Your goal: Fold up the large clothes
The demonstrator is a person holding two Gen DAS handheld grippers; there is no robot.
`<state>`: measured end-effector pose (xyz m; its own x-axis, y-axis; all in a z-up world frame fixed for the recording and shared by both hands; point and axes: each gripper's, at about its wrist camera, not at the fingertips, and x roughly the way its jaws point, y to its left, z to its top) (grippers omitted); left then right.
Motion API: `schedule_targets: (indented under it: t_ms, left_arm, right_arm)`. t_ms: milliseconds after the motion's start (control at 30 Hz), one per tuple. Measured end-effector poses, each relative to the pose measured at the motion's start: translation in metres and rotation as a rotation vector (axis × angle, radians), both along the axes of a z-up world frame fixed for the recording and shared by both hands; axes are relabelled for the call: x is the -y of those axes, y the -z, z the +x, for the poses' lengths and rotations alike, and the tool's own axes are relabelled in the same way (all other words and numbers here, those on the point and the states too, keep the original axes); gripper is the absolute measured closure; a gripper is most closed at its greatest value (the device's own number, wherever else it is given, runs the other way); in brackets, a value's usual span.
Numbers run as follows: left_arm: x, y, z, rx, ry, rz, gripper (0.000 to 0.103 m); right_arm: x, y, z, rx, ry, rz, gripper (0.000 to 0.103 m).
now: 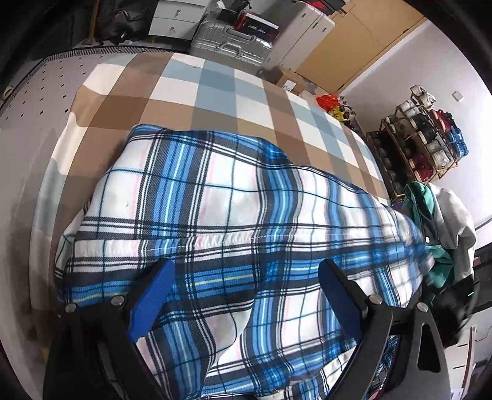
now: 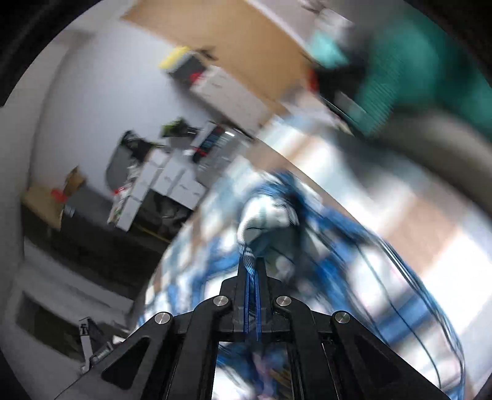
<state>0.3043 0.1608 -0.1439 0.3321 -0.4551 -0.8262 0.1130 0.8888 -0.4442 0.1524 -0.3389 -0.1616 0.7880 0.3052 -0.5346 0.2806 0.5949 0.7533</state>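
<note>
A large blue, white and black plaid garment [image 1: 215, 209] lies spread across a table with a brown, blue and white checked cloth [image 1: 215, 89]. My left gripper [image 1: 246, 270] hovers open just above its near part, blue-padded fingers [image 1: 153, 292] wide apart and empty. In the right wrist view, which is motion-blurred, my right gripper [image 2: 252, 261] is shut on a pinched fold of the same plaid garment [image 2: 267, 215], and the cloth trails away from the jaws over the checked table [image 2: 415, 234].
A person in teal and grey [image 1: 439, 221] stands at the table's right end. Behind the table are a silver suitcase [image 1: 233, 40], white drawers [image 1: 175, 18], cardboard boxes and a shelf rack of spools [image 1: 421, 138]. A grey perforated surface [image 1: 40, 80] lies left.
</note>
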Motion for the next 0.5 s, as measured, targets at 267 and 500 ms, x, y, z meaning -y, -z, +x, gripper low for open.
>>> schedule_targets:
  t_ms: [267,500]
  left_arm:
    - [0.001,-0.01,-0.001,-0.028,0.04,0.027,0.012]
    - [0.021,-0.046,0.001,0.039,0.126,0.076,0.012]
  right_arm:
    - [0.002,0.015,-0.004,-0.207,-0.121,-0.084,0.031]
    - [-0.024,-0.067,-0.003,-0.123,-0.203,-0.441,0.032]
